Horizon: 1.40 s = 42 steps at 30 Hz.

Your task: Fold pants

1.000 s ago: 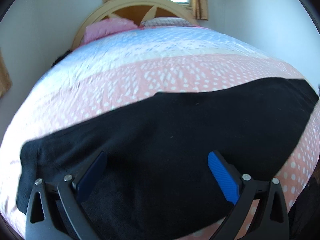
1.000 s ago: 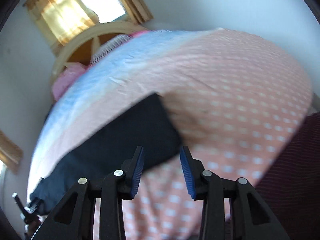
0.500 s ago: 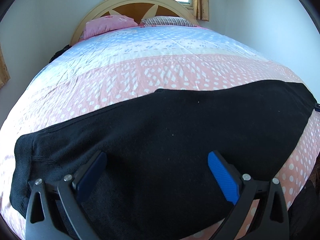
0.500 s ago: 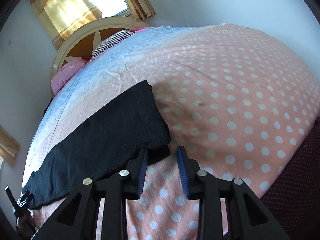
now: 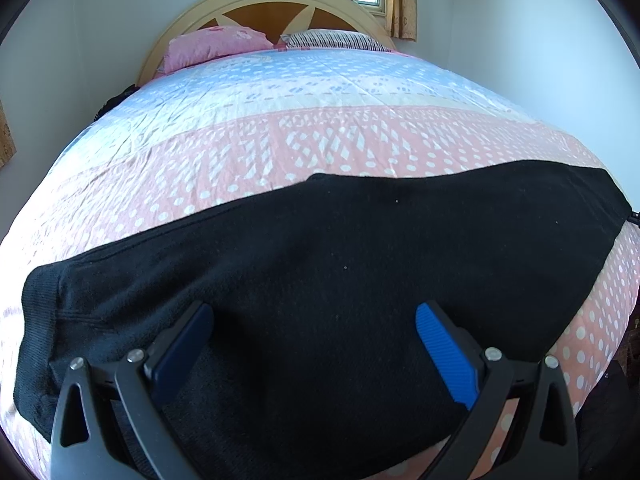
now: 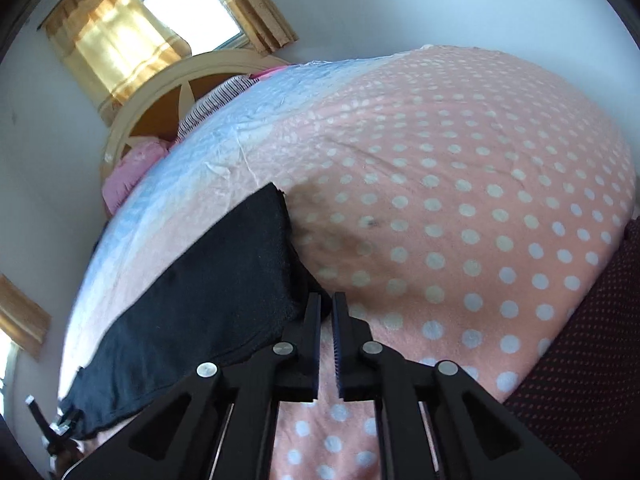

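Currently the black pants (image 5: pixel 340 280) lie flat across the pink dotted bedspread (image 5: pixel 300 148). Above them the left gripper (image 5: pixel 314 320) hovers with fingers wide apart, while the right gripper (image 6: pixel 326 304) has its fingers nearly together, pinching the hem corner.

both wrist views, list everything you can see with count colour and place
pants: 1, black, flat across near end of bed
bedspread: 1, pink with white dots, blue toward head
pillows: 2, pink and striped, at headboard
headboard: 1, cream and brown, far end
curtains: yellow, at window
window: 1, bright, above headboard
left gripper: 1, black with blue pads, open over pants
right gripper: 1, black, nearly closed at pants' hem corner; grip unclear
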{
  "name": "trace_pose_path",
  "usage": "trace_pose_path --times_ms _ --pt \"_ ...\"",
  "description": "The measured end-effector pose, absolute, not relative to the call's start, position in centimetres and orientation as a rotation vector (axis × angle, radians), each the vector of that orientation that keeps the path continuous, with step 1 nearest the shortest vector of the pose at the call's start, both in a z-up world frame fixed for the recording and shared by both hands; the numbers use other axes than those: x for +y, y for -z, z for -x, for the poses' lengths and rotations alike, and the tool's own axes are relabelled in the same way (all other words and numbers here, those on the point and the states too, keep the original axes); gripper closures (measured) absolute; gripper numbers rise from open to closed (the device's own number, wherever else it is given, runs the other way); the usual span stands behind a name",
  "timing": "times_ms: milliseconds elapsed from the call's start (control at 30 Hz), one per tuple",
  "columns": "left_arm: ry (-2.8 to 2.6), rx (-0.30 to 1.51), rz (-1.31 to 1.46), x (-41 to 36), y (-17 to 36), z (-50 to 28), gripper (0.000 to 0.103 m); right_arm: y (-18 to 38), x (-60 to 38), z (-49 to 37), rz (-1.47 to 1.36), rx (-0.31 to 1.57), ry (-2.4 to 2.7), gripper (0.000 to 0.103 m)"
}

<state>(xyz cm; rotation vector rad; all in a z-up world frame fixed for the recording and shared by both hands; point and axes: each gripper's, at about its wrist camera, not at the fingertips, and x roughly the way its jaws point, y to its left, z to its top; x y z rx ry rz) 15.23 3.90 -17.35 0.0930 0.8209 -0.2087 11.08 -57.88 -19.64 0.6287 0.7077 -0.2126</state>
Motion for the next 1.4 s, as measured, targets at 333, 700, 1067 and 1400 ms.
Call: trace_pose_path --times_ms 333,700,1067,1400 --pt "0.209 0.82 -0.092 3.9 17.4 -15.2 0.0 19.7 -59.6 -10.6 -0.855 0.68 0.115 0.062" --pt "0.209 0.817 -0.093 3.8 17.5 -15.3 0.0 20.2 -60.3 -8.7 -0.976 0.634 0.114 0.038" --pt "0.209 0.816 -0.094 3.8 17.5 -15.3 0.0 20.2 -58.1 -12.1 -0.857 0.696 0.059 0.047" --pt "0.21 0.817 -0.091 3.9 17.4 -15.3 0.0 19.5 -55.7 -13.8 -0.76 0.703 0.058 0.093"
